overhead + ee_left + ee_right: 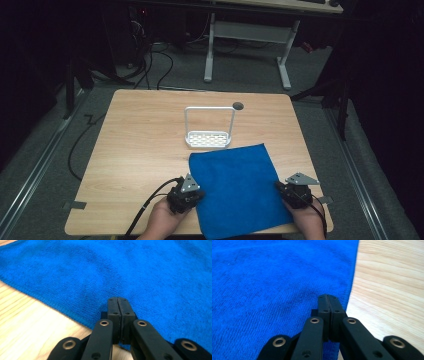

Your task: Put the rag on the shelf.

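- Nearest the high camera, two hands are being seen at the table's near edge, each carrying one gripper: the left gripper (192, 192) at the cloth's left edge, the right gripper (285, 190) at its right edge.
- The left gripper's jaws are being held fully together in the left gripper view (117, 305); they are being kept just over the hem of the cloth, and whether any fabric is being pinched between the pads cannot be told.
- The right gripper's jaws are likewise being held closed against each other in the right gripper view (328, 303), positioned at the cloth's right hem; a hold on the fabric cannot be confirmed.
- One blue cloth (237, 187) is being recorded, spread flat on the near half of the table, right of centre, its near edge reaching the table's front edge.
- Its long axis is being run from the near edge toward the far side, slightly skewed, so that its far right corner is being pointed toward the table's far right.
- One white rack (209, 135) with an upright hoop handle is being noted just beyond the cloth's far edge, apart from it.
- One wooden table (130, 150) is being counted, and one dark round hole (238, 106) is being seen in its top behind the rack.
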A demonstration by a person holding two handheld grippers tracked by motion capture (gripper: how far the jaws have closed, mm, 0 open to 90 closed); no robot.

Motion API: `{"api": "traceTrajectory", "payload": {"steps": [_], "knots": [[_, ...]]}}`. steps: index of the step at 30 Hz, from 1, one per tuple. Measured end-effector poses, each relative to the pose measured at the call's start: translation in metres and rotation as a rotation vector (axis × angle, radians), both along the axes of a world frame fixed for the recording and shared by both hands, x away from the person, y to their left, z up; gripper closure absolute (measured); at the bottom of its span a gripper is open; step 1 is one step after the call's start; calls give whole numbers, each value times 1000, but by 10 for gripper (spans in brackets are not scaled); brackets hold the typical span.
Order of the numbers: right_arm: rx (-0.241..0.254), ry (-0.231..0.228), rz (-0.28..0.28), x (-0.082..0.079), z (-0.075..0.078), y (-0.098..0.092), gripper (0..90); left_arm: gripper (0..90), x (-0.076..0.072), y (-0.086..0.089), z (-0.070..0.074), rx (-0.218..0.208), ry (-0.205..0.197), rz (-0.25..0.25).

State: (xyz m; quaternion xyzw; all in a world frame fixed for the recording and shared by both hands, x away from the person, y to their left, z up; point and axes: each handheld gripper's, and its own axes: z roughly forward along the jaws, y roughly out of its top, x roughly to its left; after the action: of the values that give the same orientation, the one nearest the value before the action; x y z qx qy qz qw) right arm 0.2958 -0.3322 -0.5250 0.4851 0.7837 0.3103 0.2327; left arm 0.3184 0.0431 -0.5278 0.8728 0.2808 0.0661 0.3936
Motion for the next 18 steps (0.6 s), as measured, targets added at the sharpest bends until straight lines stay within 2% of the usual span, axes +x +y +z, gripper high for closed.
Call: {"api": "traceTrajectory", "payload": {"steps": [7, 12, 14, 16, 18], "knots": [[4, 8, 43, -5, 0, 15, 900, 895, 2, 18, 0, 14, -10, 26], [18, 16, 117, -10, 0, 37, 900, 895, 4, 45, 0, 7, 4, 73], [12, 13, 131, -10, 0, 40, 900, 895, 4, 52, 0, 3, 7, 84], [5, 13, 180, -12, 0, 56, 900, 896, 6, 66, -1, -4, 14, 116], [-3, 12, 201, -12, 0, 62, 900, 896, 7, 73, -1, -6, 12, 134]]}}
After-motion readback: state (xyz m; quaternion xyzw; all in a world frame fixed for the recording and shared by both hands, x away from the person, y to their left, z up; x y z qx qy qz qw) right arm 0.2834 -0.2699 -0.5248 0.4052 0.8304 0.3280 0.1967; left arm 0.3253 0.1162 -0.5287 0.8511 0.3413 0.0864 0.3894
